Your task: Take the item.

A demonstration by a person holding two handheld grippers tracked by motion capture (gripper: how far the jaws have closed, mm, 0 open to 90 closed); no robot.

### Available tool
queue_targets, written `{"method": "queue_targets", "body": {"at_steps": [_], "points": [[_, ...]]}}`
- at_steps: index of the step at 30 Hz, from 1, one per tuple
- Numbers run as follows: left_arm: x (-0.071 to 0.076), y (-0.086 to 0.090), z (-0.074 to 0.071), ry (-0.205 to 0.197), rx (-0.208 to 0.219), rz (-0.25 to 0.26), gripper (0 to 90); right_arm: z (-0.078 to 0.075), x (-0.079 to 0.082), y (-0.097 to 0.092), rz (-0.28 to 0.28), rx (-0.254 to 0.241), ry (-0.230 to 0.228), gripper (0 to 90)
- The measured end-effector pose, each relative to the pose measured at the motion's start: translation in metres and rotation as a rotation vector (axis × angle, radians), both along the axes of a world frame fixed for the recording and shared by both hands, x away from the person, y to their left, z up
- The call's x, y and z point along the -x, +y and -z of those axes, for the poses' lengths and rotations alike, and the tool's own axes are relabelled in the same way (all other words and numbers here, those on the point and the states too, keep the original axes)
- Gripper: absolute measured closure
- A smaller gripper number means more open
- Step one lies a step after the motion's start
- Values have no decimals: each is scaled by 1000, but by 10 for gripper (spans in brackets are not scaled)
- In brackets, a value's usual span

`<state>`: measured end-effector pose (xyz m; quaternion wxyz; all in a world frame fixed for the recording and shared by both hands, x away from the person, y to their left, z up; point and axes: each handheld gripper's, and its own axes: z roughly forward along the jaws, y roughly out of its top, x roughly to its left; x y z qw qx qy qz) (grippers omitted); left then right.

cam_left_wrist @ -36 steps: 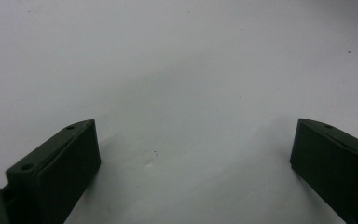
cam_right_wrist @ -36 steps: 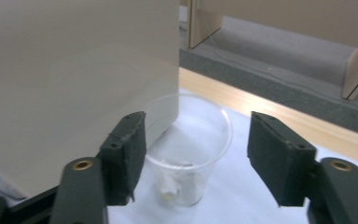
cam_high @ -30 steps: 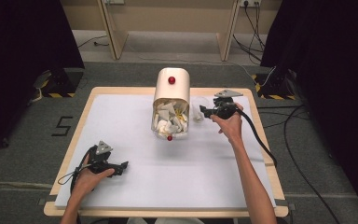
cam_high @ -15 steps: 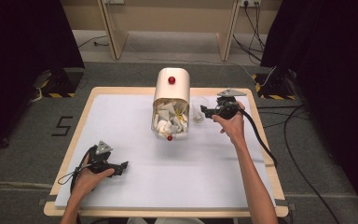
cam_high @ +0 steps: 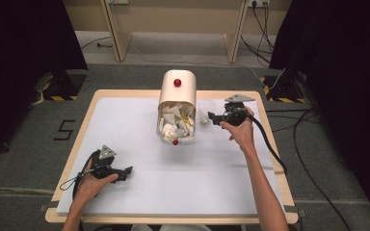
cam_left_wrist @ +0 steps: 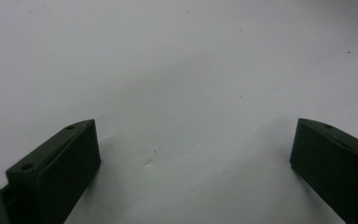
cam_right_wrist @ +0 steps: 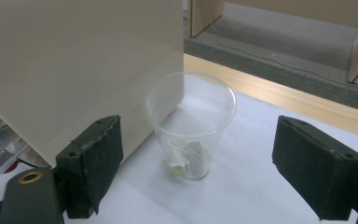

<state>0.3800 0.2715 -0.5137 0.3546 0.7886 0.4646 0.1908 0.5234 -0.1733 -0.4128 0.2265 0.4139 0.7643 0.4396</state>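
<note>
A cream bin [cam_high: 177, 94] with a red knob lies on its side mid-table, its mouth toward me and full of crumpled paper [cam_high: 176, 124]. Right beside its wall [cam_right_wrist: 74, 65] stands a clear plastic cup [cam_right_wrist: 191, 126] with a scrap of paper in its bottom; in the high view the cup [cam_high: 204, 117] sits just left of my right gripper [cam_high: 215, 117]. That right gripper [cam_right_wrist: 196, 172] is open, its jaws on either side of the cup and short of it. My left gripper [cam_high: 125, 172] rests open on the white mat, nothing between its jaws [cam_left_wrist: 191, 168].
The white mat [cam_high: 125, 125] covers the wooden table [cam_high: 265, 125]. Cables trail from both grippers, the right one over the table's right edge. Table legs and floor cables stand beyond the far edge.
</note>
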Motion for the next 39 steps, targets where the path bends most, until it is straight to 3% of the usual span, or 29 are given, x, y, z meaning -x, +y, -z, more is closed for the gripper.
{"method": "queue_targets", "body": {"at_steps": [19,33,39], "points": [[0,0,0,0,0,0,5,4,9,-3,7,17,11,169],[0,0,0,0,1,0,5,11,26,-14,19,25,26,169],[0,0,0,0,0,0,5,16,34,-15,0,40,35,169]]}}
